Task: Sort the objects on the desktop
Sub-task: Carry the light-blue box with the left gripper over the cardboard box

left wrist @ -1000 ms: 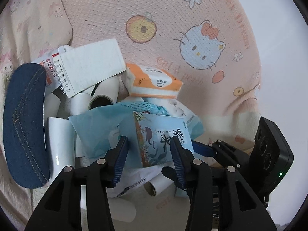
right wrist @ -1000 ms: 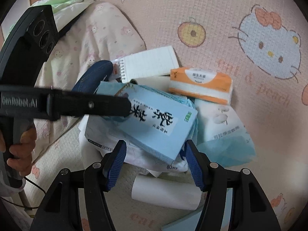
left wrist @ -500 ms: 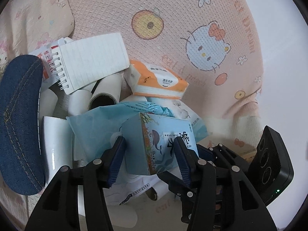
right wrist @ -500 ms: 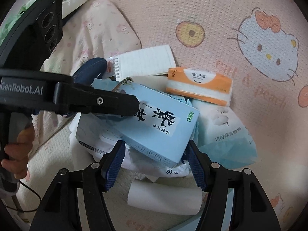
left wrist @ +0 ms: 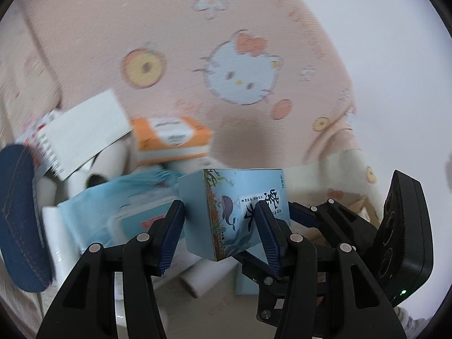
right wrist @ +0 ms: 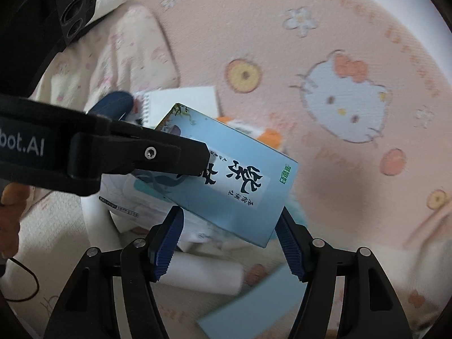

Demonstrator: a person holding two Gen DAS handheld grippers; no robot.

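Observation:
My left gripper (left wrist: 219, 226) is shut on a light blue box (left wrist: 234, 212) with a whale picture and black characters, and holds it lifted above the pile. The same box (right wrist: 234, 180) fills the middle of the right wrist view, with the left gripper's black finger (right wrist: 158, 155) across it. My right gripper (right wrist: 228, 240) is open and empty, just below the box's lower edge. Under the box lie a spiral notepad (left wrist: 82, 132), an orange tissue pack (left wrist: 172, 138), blue wipes packs (left wrist: 121, 206) and white paper rolls (right wrist: 203, 274).
A denim pouch (left wrist: 19, 214) lies at the left edge of the pile. Everything rests on a pink Hello Kitty blanket (left wrist: 240, 79). A light blue flat item (right wrist: 254, 305) lies near the right gripper. A white wall rises on the far right.
My left gripper has lifted the blue box up off the pile and to the right. The right gripper has followed, staying open beneath it.

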